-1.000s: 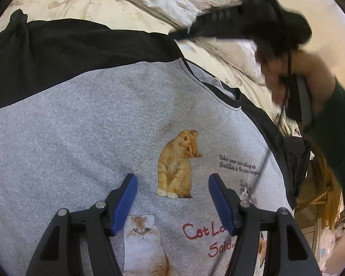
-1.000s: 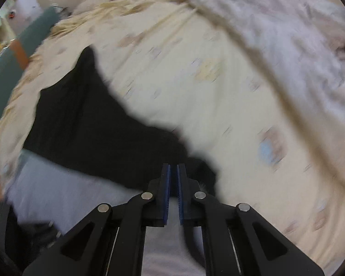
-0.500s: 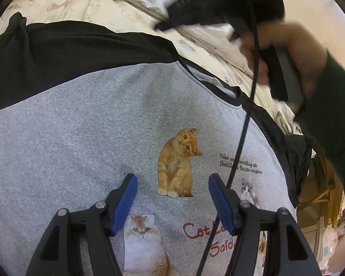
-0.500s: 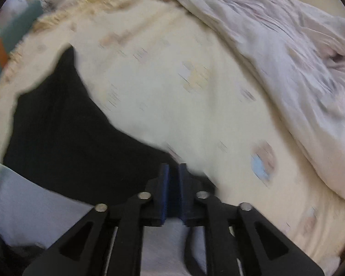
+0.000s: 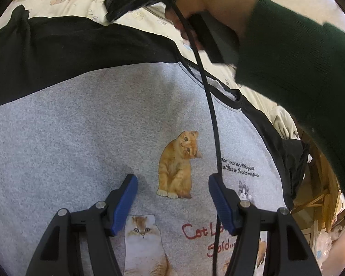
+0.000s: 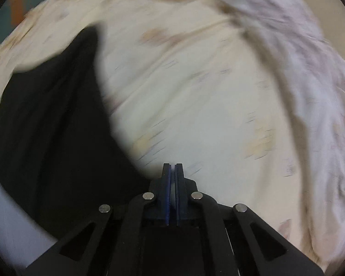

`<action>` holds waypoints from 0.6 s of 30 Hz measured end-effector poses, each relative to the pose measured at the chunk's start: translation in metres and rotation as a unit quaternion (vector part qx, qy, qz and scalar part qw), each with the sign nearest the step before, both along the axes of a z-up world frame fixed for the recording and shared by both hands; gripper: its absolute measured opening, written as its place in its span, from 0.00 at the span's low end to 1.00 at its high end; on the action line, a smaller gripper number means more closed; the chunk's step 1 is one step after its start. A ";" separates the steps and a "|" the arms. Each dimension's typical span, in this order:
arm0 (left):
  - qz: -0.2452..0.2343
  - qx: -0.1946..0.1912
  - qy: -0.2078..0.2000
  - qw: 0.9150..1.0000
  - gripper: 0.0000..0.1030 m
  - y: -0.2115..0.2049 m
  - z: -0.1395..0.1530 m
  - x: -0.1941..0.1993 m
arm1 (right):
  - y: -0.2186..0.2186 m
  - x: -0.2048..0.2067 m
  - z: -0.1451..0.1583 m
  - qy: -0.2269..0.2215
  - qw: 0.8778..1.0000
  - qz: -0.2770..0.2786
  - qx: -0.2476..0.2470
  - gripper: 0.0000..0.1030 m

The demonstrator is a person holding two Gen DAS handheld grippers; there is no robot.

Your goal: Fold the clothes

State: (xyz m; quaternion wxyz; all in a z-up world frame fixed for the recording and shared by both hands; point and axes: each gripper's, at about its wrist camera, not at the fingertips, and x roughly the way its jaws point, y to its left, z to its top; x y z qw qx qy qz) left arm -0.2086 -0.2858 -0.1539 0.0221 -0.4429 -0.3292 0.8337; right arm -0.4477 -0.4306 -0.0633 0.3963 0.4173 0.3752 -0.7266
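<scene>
A grey sweatshirt (image 5: 80, 126) with cat prints and black sleeves lies flat on the bed, front up. My left gripper (image 5: 172, 181) hovers open over its chest, an orange cat print showing between the blue pads (image 5: 128, 188). A person's hand (image 5: 209, 7) in a dark green sleeve (image 5: 287, 57) holds the right gripper above the far black sleeve (image 5: 69, 50), its cable (image 5: 209, 96) hanging across the collar. In the right wrist view, my right gripper (image 6: 173, 168) is closing; its pads stand together with nothing between them, just right of the black sleeve (image 6: 46, 138), over the sheet.
A cream printed bedsheet (image 6: 195, 92) lies under the shirt. A crumpled pale duvet (image 6: 299, 69) is heaped along the far right. Wooden furniture (image 5: 322, 195) shows past the bed's right edge. The right wrist view is blurred.
The hand with the right gripper has swung left across the top of the left wrist view, over the far black sleeve, which now fills more of its own view. The left gripper stayed still.
</scene>
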 end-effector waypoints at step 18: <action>-0.019 -0.040 0.005 0.999 0.63 0.010 0.001 0.000 | 0.271 0.081 0.035 -0.078 0.985 -0.135 -0.067 0.39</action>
